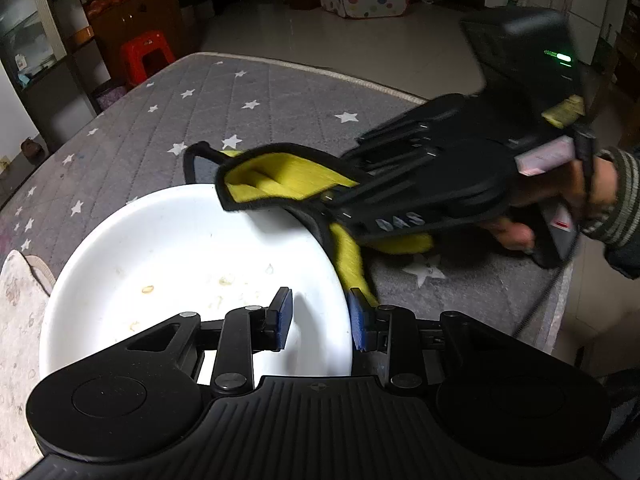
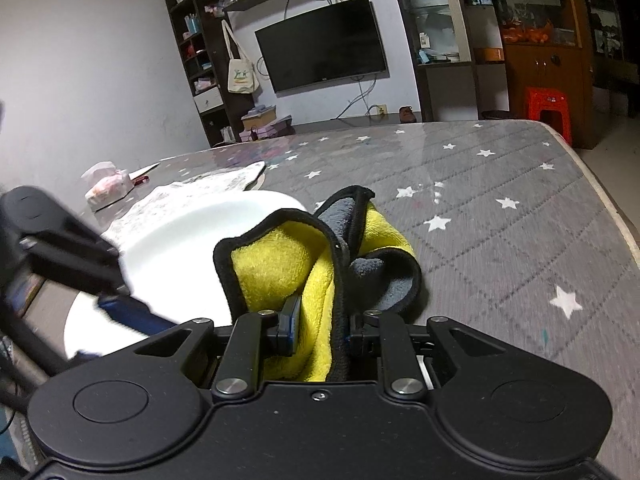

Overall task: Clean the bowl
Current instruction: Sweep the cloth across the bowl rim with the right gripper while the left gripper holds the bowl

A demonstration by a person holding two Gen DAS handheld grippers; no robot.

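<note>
White bowl: round white plastic bowl (image 1: 192,264) stands on the grey quilted table cover with white stars (image 1: 256,112); some yellowish spots lie on its inside bottom.
Left tongs: left gripper (image 1: 320,316) is at the near right rim of the bowl, blue pads (image 1: 285,320) on both sides of the rim; jaws a little apart, I cannot tell if they press it.
Right tongs: right gripper (image 2: 320,330) is clenched on the yellow and grey microfibre cloth with black edge (image 2: 280,264).
Cloth place: it hangs over the right far rim of the bowl.
Far left: patterned pale cloth (image 2: 200,192) lies beside the bowl.
</note>
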